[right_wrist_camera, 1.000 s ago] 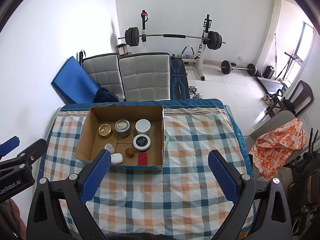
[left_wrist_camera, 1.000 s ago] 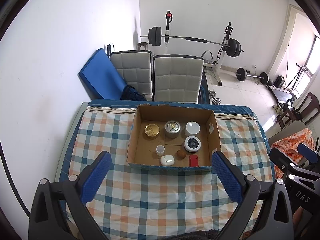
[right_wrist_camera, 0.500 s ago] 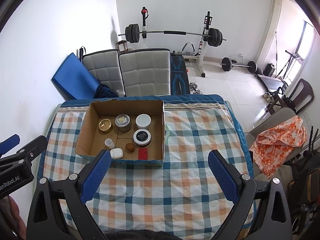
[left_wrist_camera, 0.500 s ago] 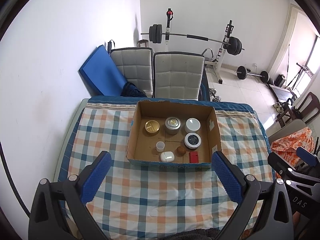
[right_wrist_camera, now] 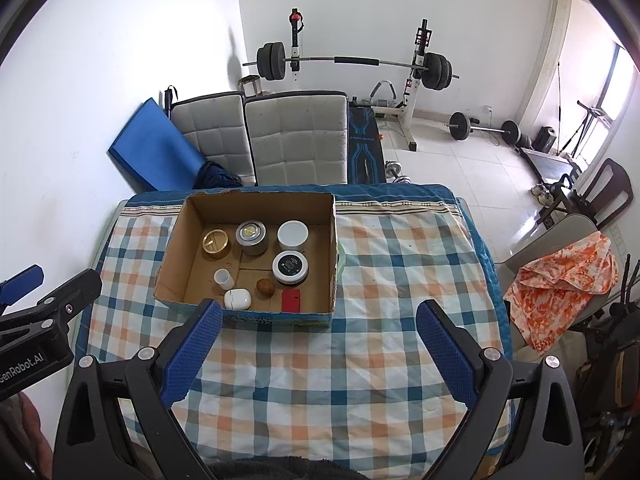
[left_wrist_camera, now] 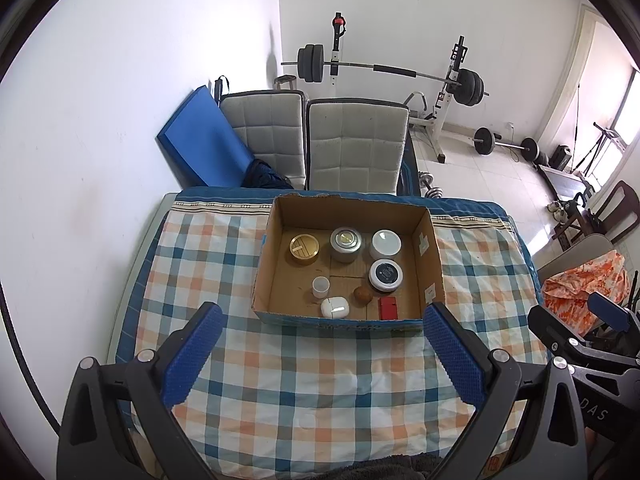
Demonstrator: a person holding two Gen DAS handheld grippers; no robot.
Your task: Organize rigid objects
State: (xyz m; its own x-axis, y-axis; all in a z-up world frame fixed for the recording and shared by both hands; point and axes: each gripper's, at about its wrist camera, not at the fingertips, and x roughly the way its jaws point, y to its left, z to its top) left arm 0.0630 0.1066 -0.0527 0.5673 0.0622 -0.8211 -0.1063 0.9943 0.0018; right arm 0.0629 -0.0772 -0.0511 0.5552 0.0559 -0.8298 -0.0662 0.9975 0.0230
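Eight small items sit inside the box [left_wrist_camera: 276, 256], which rests on the checked cloth [left_wrist_camera: 320, 392] toward the far half of the table. Back row: gold tin [left_wrist_camera: 305, 249], grey tin [left_wrist_camera: 346, 243], white jar [left_wrist_camera: 385, 243]. Nearer: dark-lidded jar [left_wrist_camera: 385, 274], cup [left_wrist_camera: 321, 285], white case [left_wrist_camera: 335, 307], brown ball [left_wrist_camera: 362, 294], red block [left_wrist_camera: 388, 308].

Left gripper [left_wrist_camera: 320, 356] hangs above the near cloth, jaws spread wide, holding nothing. Right gripper [right_wrist_camera: 318, 354] stands likewise: wide, empty, over the cloth right of the box.

Probable faults:
- A wide jaw lowered into the front row may strike a neighbour; case, ball and block lie close together.
- The ball may roll if nudged.
- The cup is light and may tip on a side contact.
- A finger catching the near wall may drag the box across the cloth.

Clearance: box walls stand higher than most items, so entry should come from above. Bare cloth lies open on the near side and to both sides of the box. The far wall stands close to the table's far edge, with chairs [left_wrist_camera: 356, 140] behind.
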